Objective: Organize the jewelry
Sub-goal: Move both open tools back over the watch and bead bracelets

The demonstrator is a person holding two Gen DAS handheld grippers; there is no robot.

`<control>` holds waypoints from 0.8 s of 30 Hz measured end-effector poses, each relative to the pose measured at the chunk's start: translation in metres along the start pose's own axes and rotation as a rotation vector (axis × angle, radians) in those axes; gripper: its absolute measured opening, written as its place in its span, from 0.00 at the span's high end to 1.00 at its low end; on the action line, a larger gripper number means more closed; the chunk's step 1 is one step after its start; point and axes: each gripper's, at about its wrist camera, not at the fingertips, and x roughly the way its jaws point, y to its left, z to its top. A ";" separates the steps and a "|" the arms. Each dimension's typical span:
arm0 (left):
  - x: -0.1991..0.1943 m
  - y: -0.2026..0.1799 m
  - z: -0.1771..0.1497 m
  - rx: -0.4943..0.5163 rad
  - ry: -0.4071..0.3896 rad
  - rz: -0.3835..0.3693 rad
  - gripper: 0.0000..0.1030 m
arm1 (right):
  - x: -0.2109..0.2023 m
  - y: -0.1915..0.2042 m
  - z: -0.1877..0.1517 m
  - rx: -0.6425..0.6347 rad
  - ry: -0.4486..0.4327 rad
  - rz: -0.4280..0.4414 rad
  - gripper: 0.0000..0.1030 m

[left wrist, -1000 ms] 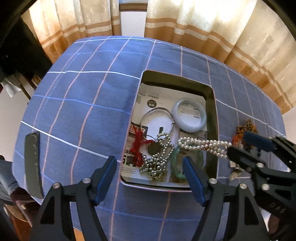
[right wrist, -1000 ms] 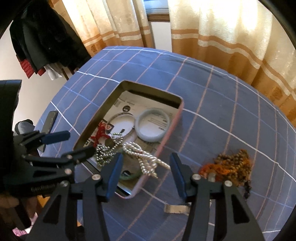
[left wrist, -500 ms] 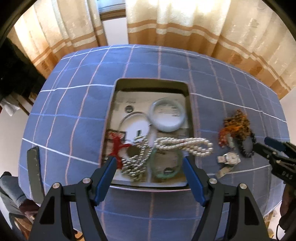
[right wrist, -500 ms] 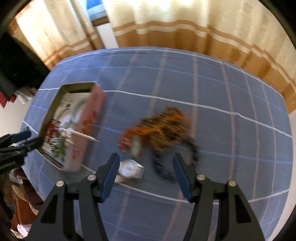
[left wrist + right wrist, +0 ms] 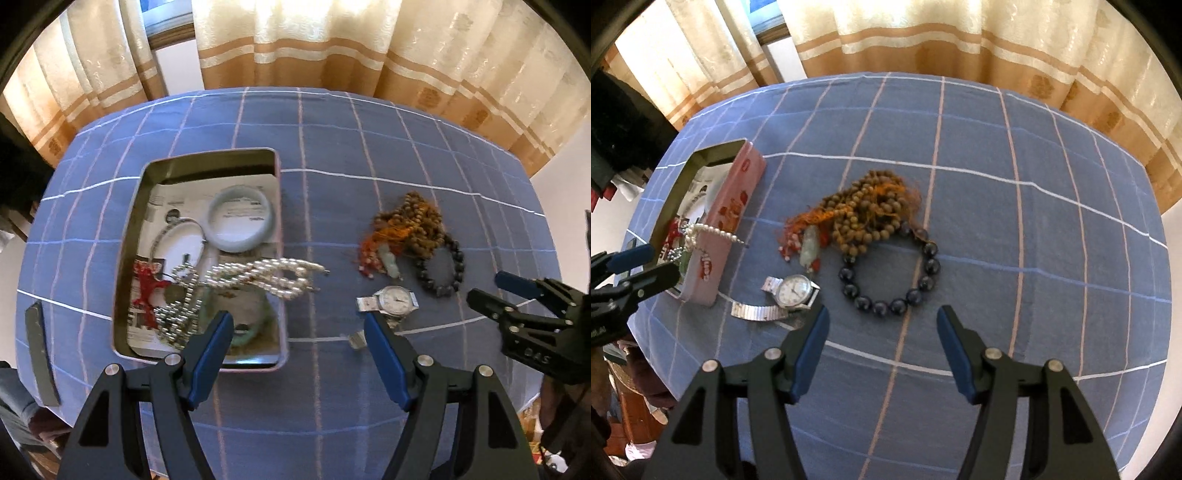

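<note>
A pink tin box [image 5: 281,206] [image 5: 735,206] holds a pale bangle [image 5: 242,221], a silver bangle [image 5: 177,240], a red charm [image 5: 147,284], a green bangle [image 5: 255,325] and silver beads [image 5: 177,317]. A pearl necklace [image 5: 266,277] [image 5: 709,230] hangs over its right rim. On the cloth lie a wristwatch [image 5: 393,301] [image 5: 792,291], a dark bead bracelet [image 5: 441,269] [image 5: 890,273] and brown beads with orange tassels [image 5: 410,225] [image 5: 864,210]. My left gripper [image 5: 297,354] is open and empty near the box's front corner. My right gripper [image 5: 882,350] is open and empty, just in front of the dark bracelet.
A blue checked cloth [image 5: 1034,258] covers the round table. Striped curtains [image 5: 960,40] hang behind it. A dark flat object [image 5: 38,350] lies at the table's left edge. Dark clothes [image 5: 620,129] hang at the left.
My right gripper let the pearl necklace go over the box rim and swung right to the loose jewelry. My left gripper has shifted right, off the box.
</note>
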 end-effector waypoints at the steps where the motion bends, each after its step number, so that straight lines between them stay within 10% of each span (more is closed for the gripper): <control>1: 0.000 -0.002 -0.001 0.001 -0.001 0.013 0.29 | 0.001 -0.002 -0.001 0.004 0.003 -0.001 0.38; 10: 0.002 0.037 -0.005 -0.117 0.014 0.108 0.29 | 0.003 0.007 0.001 -0.042 0.001 0.038 0.38; 24: 0.033 0.005 0.015 -0.026 0.042 0.137 0.29 | -0.002 0.004 -0.006 -0.036 0.008 0.010 0.38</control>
